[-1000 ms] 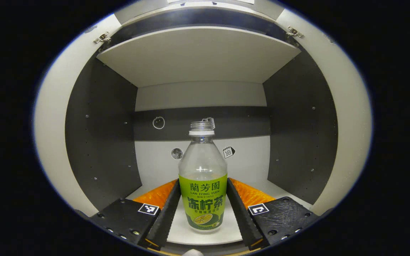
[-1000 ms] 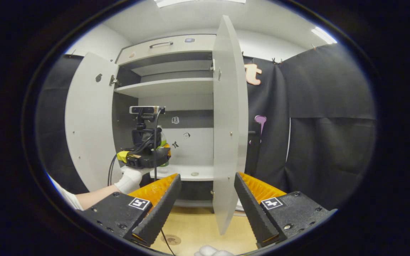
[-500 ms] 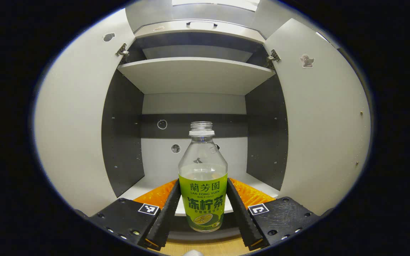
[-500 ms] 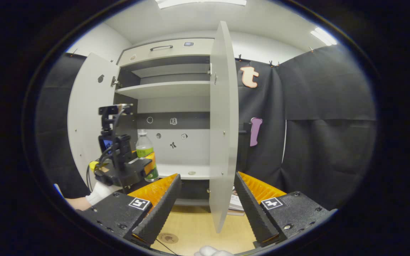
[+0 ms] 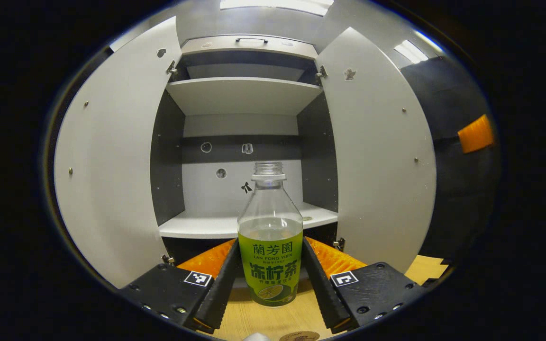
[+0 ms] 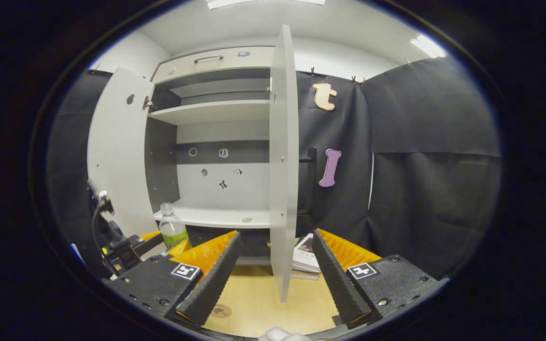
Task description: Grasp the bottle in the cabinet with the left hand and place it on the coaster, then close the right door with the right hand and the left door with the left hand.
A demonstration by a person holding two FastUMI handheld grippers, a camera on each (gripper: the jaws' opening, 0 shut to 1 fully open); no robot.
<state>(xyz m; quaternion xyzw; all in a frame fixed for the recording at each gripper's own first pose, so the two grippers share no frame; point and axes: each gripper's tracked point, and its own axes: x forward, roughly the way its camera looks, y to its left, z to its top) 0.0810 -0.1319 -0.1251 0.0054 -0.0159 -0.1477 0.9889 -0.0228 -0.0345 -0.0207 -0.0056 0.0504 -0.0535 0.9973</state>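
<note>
The left gripper (image 5: pixel 270 279) clamps the clear, green-labelled plastic bottle (image 5: pixel 270 237) (uncapped, upright) before the open grey cabinet (image 5: pixel 240 94); the right gripper (image 6: pixel 273 270) gapes empty.

We find print on the bottle's (image 5: pixel 269 203) green label (image 5: pixel 270 267): large characters under a smaller Latin line. The stickers (image 5: pixel 247 148) far inside the cabinet (image 5: pixel 166 166) are too small to read.

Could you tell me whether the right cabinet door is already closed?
No, the right door stands wide open, edge-on in the right gripper view, with the shelf showing.
</note>
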